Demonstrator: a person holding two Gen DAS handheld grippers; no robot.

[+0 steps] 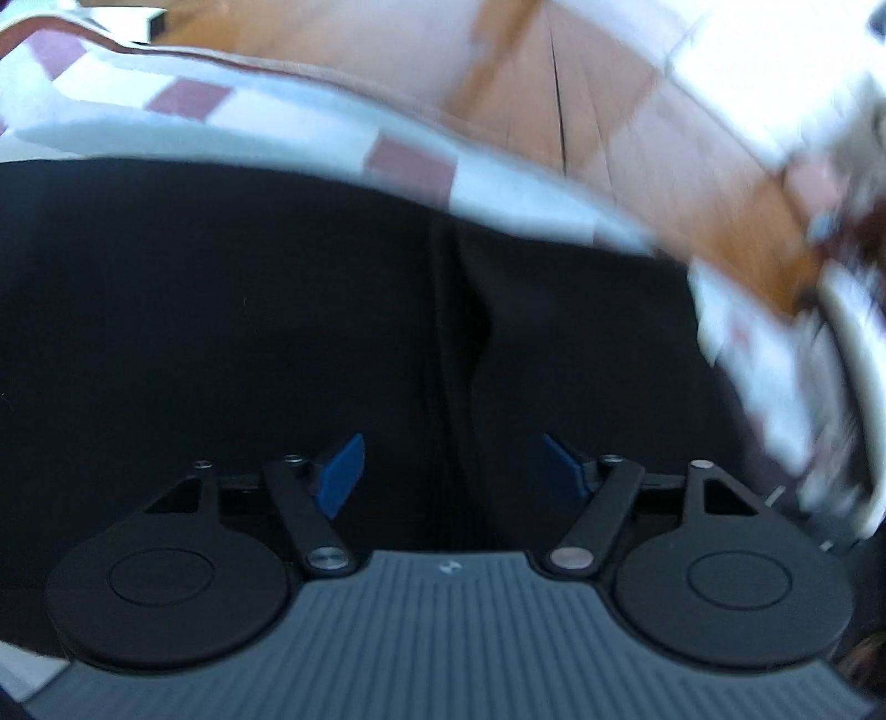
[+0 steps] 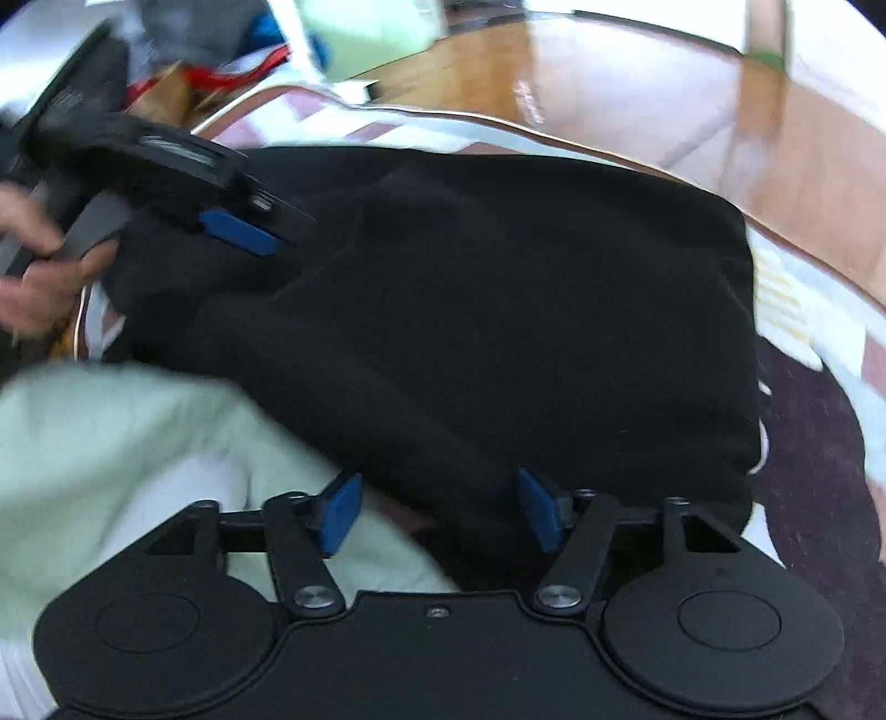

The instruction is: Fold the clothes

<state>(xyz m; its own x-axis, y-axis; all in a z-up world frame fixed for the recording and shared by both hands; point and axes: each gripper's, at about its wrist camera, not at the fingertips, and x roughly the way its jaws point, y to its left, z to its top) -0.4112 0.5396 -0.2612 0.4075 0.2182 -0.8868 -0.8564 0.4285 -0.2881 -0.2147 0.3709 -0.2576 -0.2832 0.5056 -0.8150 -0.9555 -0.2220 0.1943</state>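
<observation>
A black garment [image 1: 221, 304] lies flat on a white and maroon checked cover [image 1: 277, 127], with a crease running down its middle. My left gripper [image 1: 451, 465] hovers over it, blue pads wide apart and nothing between them. In the right wrist view the black garment [image 2: 498, 304] forms a broad folded shape. My right gripper [image 2: 440, 507] is open at its near edge, with no cloth pinched. The left gripper [image 2: 249, 232] shows at the upper left over the garment's far corner, held by a hand [image 2: 39, 277].
Pale green fabric [image 2: 111, 443] lies at the lower left, beside the right gripper. A blurred heap of coloured things [image 2: 221, 44] sits at the back left. Wooden floor [image 2: 609, 99] lies beyond the cover's edge. A dark maroon patch [image 2: 803, 471] lies right of the garment.
</observation>
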